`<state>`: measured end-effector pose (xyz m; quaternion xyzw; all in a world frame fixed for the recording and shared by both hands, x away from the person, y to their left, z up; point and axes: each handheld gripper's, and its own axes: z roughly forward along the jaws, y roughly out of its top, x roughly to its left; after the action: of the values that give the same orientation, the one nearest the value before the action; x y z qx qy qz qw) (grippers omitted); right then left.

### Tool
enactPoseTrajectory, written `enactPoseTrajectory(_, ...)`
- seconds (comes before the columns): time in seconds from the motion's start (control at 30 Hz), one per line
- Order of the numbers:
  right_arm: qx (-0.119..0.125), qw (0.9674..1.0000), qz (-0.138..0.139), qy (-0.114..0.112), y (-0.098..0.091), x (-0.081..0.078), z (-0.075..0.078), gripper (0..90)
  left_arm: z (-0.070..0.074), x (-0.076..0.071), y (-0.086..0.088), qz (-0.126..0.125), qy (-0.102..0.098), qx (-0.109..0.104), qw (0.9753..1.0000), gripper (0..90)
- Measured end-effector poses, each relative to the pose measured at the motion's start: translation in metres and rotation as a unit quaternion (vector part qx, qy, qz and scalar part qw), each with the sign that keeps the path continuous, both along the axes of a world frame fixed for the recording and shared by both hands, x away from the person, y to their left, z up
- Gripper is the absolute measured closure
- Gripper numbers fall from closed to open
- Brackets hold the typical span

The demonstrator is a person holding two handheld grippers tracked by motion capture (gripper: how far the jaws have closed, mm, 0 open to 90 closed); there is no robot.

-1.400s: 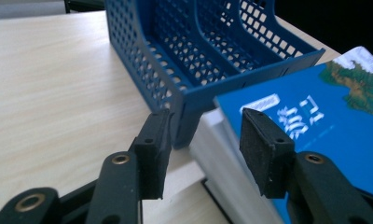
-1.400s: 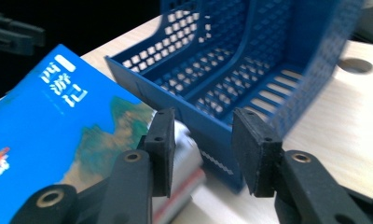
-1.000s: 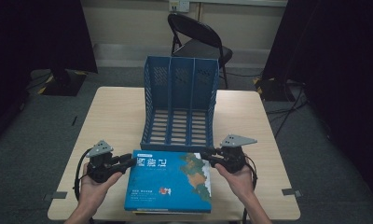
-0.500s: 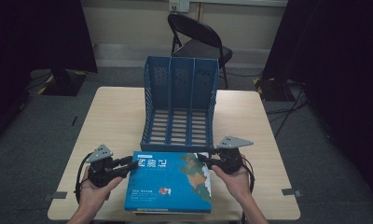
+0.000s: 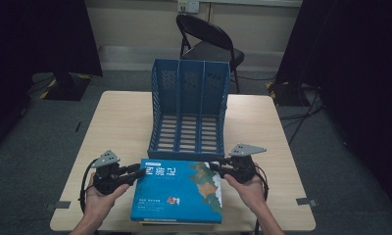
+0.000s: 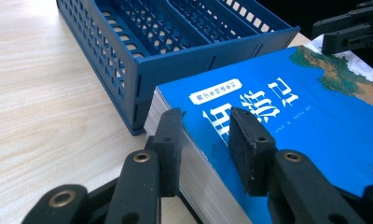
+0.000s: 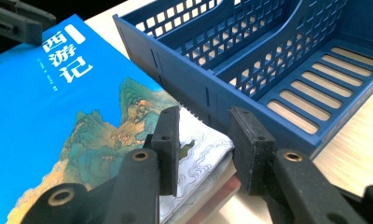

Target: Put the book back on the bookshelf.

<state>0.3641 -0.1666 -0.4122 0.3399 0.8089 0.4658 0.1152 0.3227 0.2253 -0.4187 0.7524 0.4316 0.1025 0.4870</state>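
Observation:
A blue book (image 5: 177,191) with a landscape picture on its cover lies at the table's front edge, on top of other books. Just behind it stands a blue three-slot file rack (image 5: 189,112), its open side facing me. My left gripper (image 5: 140,171) is at the book's left edge. In the left gripper view it (image 6: 201,126) is open, one jaw beside the page block and the other above the cover of the book (image 6: 315,121). My right gripper (image 5: 213,166) is at the book's far right corner, open (image 7: 201,126), over the corner of the book (image 7: 44,93) and close to the rack's front wall (image 7: 189,79).
The wooden table (image 5: 115,122) has bare surface left and right of the rack. A black folding chair (image 5: 208,41) stands beyond the far edge. Dark curtains hang on both sides of the room. A reddish book edge (image 7: 217,198) shows beneath the top book.
Both hands have shifted only slightly, staying at the book's two sides. The book and the rack have not moved.

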Motion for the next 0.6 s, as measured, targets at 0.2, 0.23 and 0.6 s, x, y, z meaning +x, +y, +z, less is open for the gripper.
enactPoseTrajectory(0.2, -0.003, 1.0, -0.002, 0.003, -0.006, -0.011, 0.001, 64.9, -0.001, 0.005, -0.004, -0.004, 0.002, -0.007, 1.0, 65.8)
enactPoseTrajectory(0.23, -0.003, 1.0, -0.001, 0.002, -0.007, -0.013, 0.001, 64.9, -0.001, 0.006, -0.005, -0.003, 0.001, -0.007, 1.0, 65.8)
enactPoseTrajectory(0.6, -0.008, 0.9999, 0.011, 0.002, -0.018, -0.039, 0.002, 64.6, 0.002, -0.004, -0.012, -0.032, 0.005, 0.011, 0.9994, 59.7)
